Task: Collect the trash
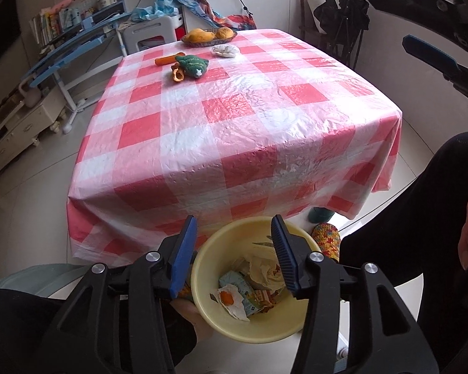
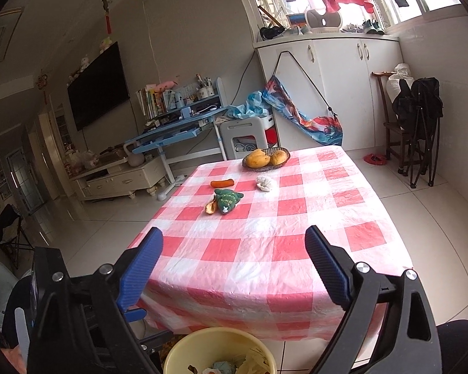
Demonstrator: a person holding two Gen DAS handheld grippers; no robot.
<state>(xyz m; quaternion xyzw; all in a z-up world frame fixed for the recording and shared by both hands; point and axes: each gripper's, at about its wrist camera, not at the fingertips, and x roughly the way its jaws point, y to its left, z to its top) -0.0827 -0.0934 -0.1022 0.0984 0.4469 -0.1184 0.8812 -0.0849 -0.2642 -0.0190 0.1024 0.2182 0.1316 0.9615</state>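
The yellow bin (image 1: 249,283) stands on the floor just in front of the near edge of the table (image 1: 234,143), below tabletop level, presumably so that scraps lifted from the checked cloth can be dropped straight down into it. The bin already holds crumpled paper, a small carton and a tissue with an orange scrap. The left gripper (image 1: 232,258) hangs directly over the bin's mouth, pointing steeply down, its blue jaws parted about halfway with nothing between them, a posture that fits a release over the bin. The right gripper (image 2: 234,268) is held higher, above the bin and aimed across the table, its jaws spread wide and empty, apparently ready to reach for another piece. The remaining litter lies far from the bin, toward the table's far end: a crumpled white tissue (image 2: 264,183), a strip of peel (image 2: 210,207) touching a green knitted toy (image 2: 228,200), and an orange stick-like item (image 2: 222,183) just beyond them. A basket of fruit (image 2: 266,157) sits at the farthest edge and is likely not trash.
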